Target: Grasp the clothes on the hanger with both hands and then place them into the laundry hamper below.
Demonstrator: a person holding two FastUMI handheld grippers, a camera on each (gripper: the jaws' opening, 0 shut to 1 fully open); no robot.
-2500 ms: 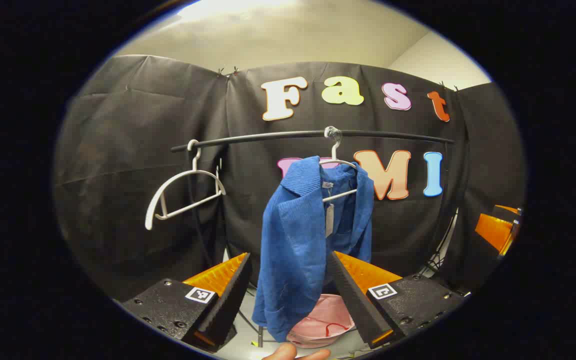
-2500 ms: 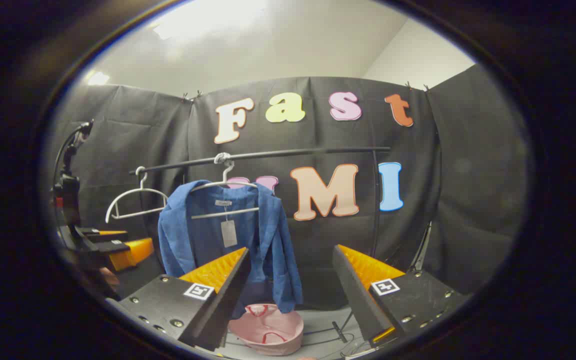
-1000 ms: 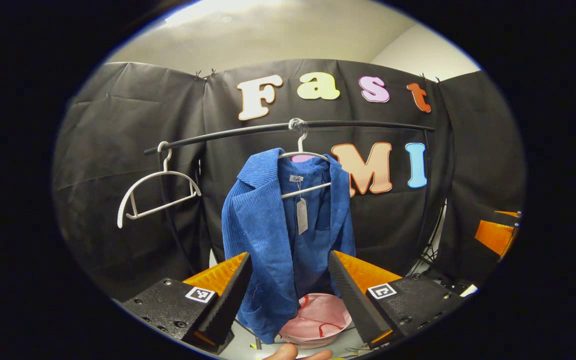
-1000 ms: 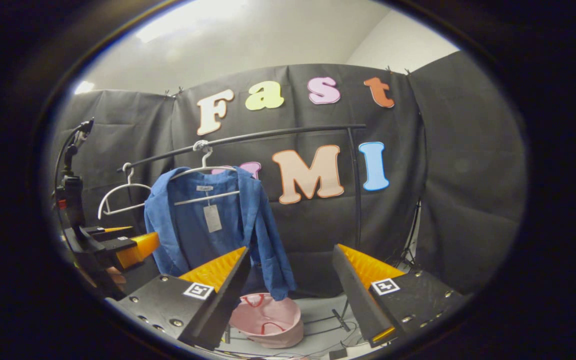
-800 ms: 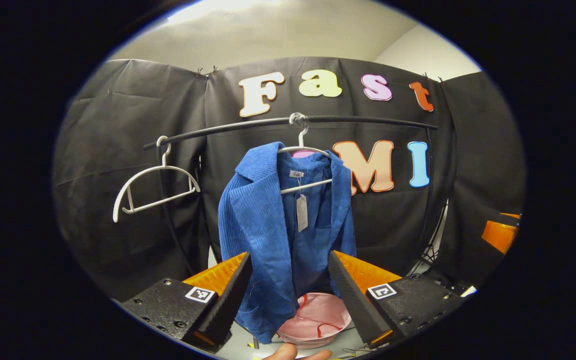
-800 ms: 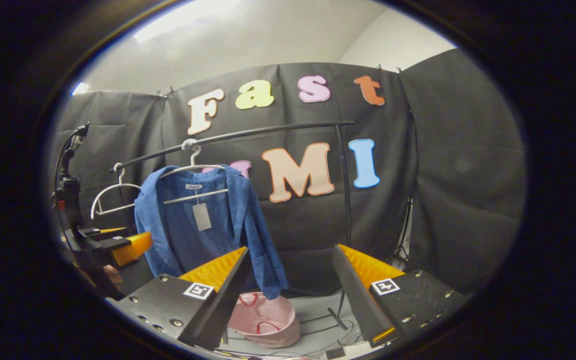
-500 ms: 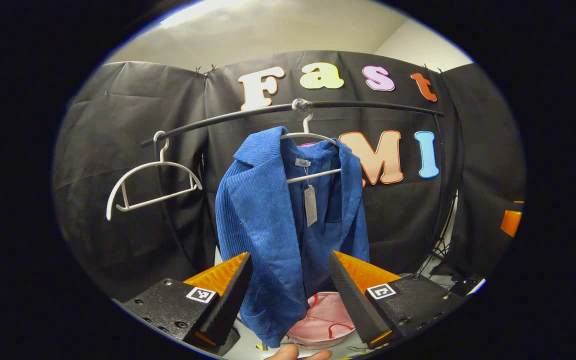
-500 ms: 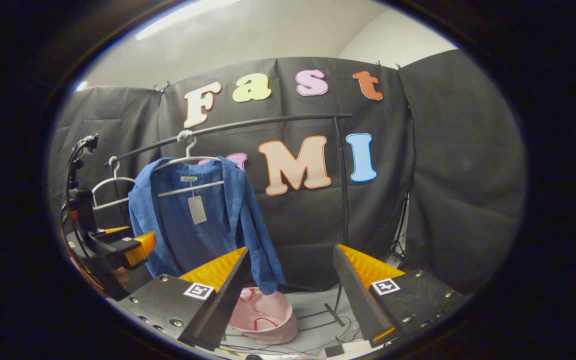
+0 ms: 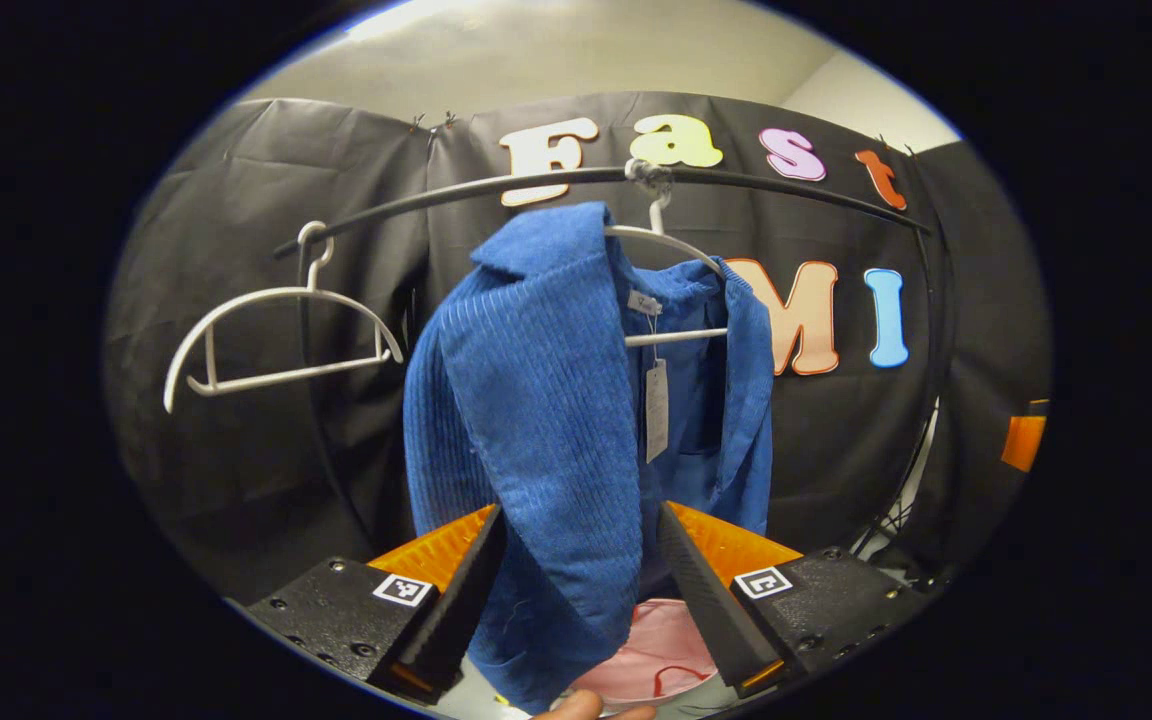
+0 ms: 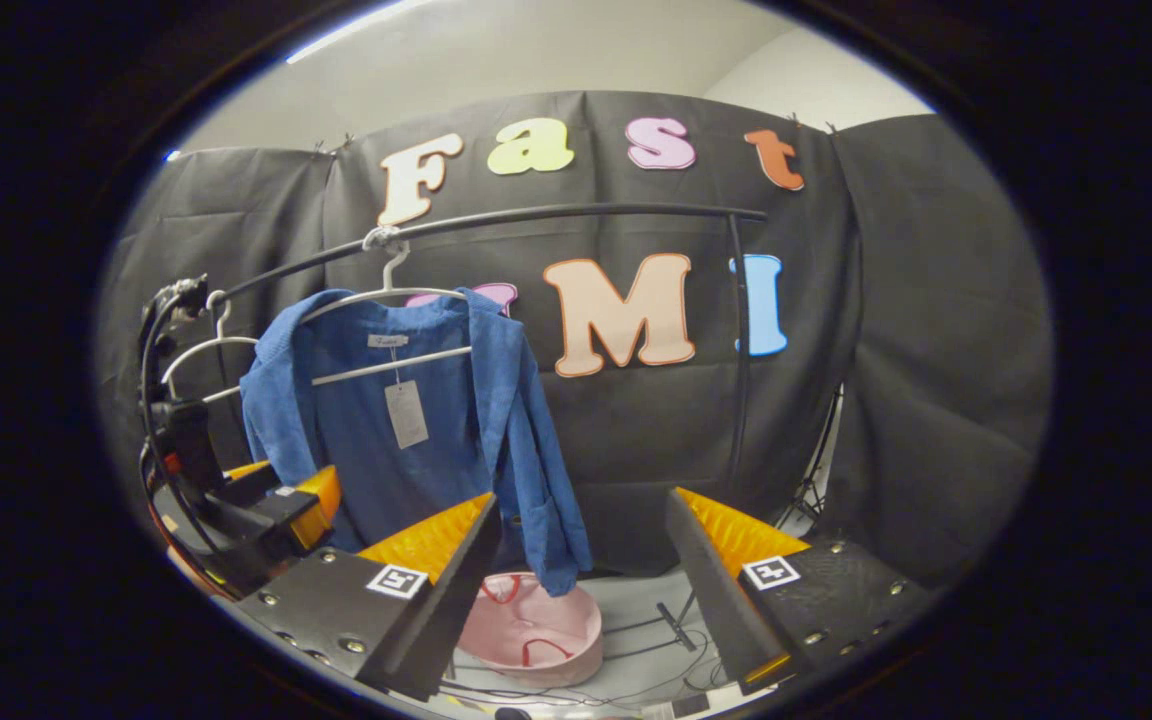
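A blue corduroy jacket (image 9: 546,400) hangs on a white hanger (image 9: 671,245) from the black rail (image 9: 786,185). My left gripper (image 9: 579,510) is open, and the jacket's near front panel hangs down between its two fingers without being pinched. Below the jacket a pink hamper (image 9: 656,660) sits on the floor. In the right gripper view the jacket (image 10: 436,440) hangs at the left, with the hamper (image 10: 536,630) under it. My right gripper (image 10: 582,498) is open and holds nothing, short of the jacket and to its right. The left gripper (image 10: 276,505) shows beside the jacket's left edge.
An empty white hanger (image 9: 276,340) hangs on the rail left of the jacket. The rail's upright post (image 10: 741,340) stands at the right, with cables (image 10: 676,640) on the floor near its foot. A fingertip (image 9: 586,708) shows at the bottom edge.
My left gripper has moved in towards the jacket, which now looms larger and hangs between its fingers. The right gripper has turned slightly left; both stay open.
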